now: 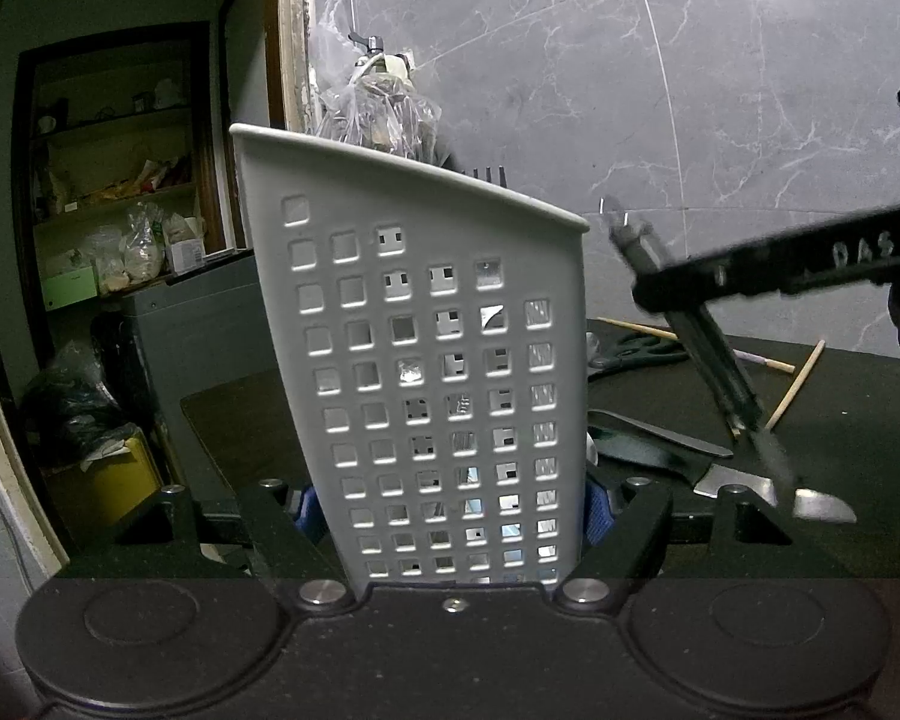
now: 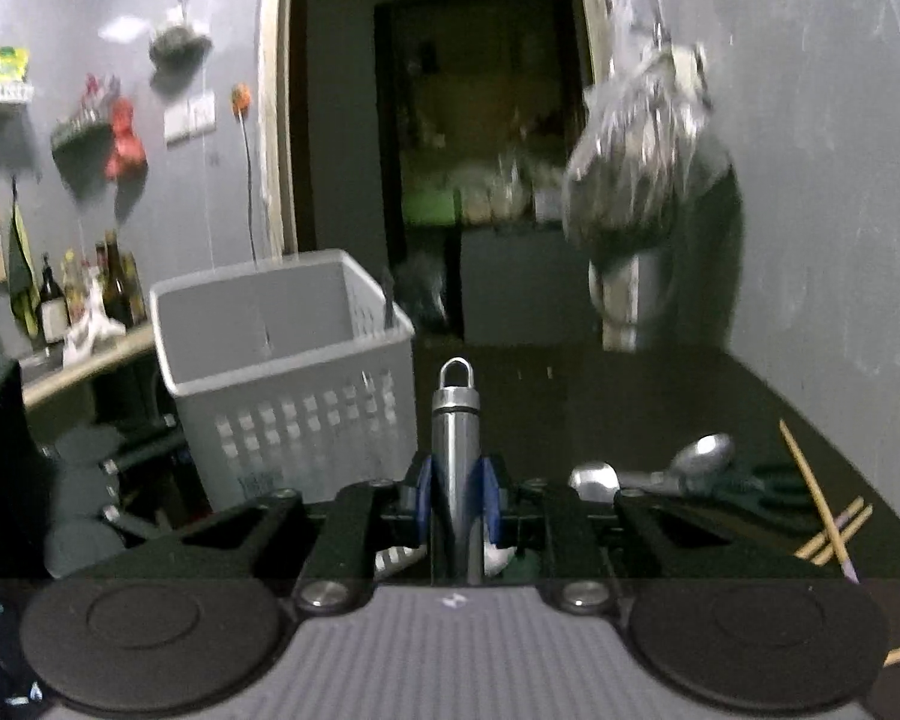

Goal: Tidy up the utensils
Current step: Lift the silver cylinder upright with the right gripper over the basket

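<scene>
Utensils lie partly sorted. At left, the left gripper (image 1: 456,510) has its fingers pinching the white caddy (image 1: 426,372), upright on the tabletop (image 1: 840,438). Right of it, the right gripper (image 2: 459,510) pinches a knife's metal handle (image 2: 455,450), lifted; spoons (image 2: 654,471) and chopsticks (image 2: 828,516) lie farther right.

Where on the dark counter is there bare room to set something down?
Bare: the counter between the basket and the back wall, beyond the spoons. Crowded: the right side, with spoons, scissors and chopsticks, and the knives beside the basket.
</scene>
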`<state>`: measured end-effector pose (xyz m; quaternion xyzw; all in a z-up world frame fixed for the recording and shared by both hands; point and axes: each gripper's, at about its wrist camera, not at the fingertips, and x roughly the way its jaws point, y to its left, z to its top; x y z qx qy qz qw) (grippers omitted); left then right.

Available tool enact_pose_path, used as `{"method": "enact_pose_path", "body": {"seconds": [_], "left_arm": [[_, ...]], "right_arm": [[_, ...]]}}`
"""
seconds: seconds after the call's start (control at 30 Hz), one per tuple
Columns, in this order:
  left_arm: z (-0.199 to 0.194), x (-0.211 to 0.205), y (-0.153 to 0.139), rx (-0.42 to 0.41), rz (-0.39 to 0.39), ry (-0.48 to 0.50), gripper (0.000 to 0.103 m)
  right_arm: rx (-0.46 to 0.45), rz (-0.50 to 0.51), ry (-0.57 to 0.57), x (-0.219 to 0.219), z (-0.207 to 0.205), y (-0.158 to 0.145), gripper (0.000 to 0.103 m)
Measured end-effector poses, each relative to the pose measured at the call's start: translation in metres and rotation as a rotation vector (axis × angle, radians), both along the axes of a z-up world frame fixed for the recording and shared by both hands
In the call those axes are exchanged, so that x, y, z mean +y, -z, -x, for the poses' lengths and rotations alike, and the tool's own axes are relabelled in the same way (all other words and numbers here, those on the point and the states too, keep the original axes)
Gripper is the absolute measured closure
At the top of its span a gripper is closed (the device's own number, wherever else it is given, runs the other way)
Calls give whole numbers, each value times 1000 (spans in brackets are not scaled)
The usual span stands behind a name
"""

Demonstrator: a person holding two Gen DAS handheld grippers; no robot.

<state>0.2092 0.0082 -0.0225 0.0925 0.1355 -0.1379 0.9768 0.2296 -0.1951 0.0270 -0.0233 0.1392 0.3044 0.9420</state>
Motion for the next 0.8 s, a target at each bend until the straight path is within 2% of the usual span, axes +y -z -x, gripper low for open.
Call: {"method": "enact_pose_path", "body": {"seconds": [0.17,0.53,0.8], "left_arm": [[0,0,0,0,-1,0,26],[0,0,0,0,0,0,26],[0,0,0,0,0,0,26]], "right_arm": [[-98,-42,-9,2,8,-7,83],[-125,-67,-33,-2,19,-3,83],[-207,-48,-108,-14,51,6,83]]}}
